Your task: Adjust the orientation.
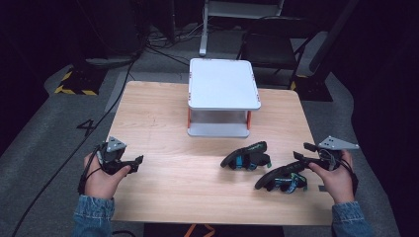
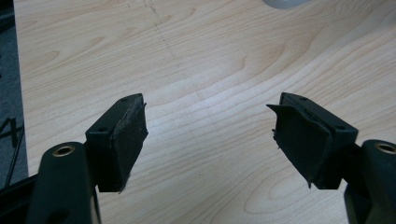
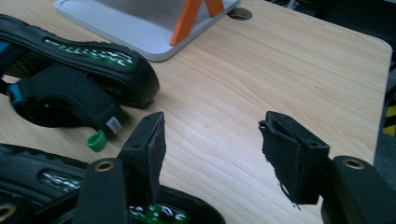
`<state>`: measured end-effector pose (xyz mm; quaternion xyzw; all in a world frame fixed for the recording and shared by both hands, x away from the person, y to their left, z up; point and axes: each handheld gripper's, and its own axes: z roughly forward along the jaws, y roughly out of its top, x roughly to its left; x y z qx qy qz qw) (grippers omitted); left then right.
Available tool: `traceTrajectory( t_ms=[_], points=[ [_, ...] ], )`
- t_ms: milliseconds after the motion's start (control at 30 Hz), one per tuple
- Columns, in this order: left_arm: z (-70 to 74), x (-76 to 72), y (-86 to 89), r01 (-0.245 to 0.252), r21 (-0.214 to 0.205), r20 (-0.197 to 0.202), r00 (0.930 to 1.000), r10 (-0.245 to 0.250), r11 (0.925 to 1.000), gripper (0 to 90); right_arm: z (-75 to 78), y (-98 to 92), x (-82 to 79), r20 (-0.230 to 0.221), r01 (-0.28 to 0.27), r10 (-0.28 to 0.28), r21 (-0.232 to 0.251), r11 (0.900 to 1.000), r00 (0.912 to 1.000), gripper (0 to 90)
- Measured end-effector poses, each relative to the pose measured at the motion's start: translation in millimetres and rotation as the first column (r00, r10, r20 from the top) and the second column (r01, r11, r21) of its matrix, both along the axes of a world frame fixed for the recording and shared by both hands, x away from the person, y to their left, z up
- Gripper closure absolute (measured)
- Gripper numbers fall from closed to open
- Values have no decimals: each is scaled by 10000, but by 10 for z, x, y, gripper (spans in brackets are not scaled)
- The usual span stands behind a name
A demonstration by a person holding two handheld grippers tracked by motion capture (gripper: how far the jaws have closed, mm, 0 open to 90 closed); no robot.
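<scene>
Two black sandals lie on the right half of the table (image 1: 163, 123), near of the white stand (image 1: 222, 84): the far sandal (image 1: 245, 155) and the near sandal (image 1: 281, 177) both run with their long axes from near-left to far-right, close together. The right gripper (image 1: 302, 152) hovers just right of the near sandal, jaws apart and empty. The left gripper (image 1: 134, 162) sits over bare wood at the near left, jaws wide apart, holding nothing.

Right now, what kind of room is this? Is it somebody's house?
Probably not a house; it looks like a lab or studio for recording tasks. A bare wooden table stands in a dark room, cables trail over grey carpet, and yellow-and-black warning tape marks the floor.
</scene>
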<state>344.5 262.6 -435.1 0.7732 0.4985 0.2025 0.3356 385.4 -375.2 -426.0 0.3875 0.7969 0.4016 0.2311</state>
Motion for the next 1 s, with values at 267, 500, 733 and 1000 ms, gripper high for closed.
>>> traceTrajectory(
  t_ms=[267,500,733,1000],
  points=[
    [-4,-41,27,-50,-75,45,10000,50,10000,259,127,342,43,36,-1318,1321,-387,9905,9912,359],
    [-10,-83,50,-100,-151,62,9999,101,9998,259,123,787,156,-356,-2601,2579,-840,9619,9655,341],
    [-34,-87,39,-75,-99,-10,10000,75,9999,259,173,1217,221,-666,-3769,3710,-1624,9119,9262,308],
    [-58,-56,15,84,-84,-120,9999,-85,9999,259,124,1587,287,-1030,-4686,4592,-2823,8371,8823,305]
  ],
)
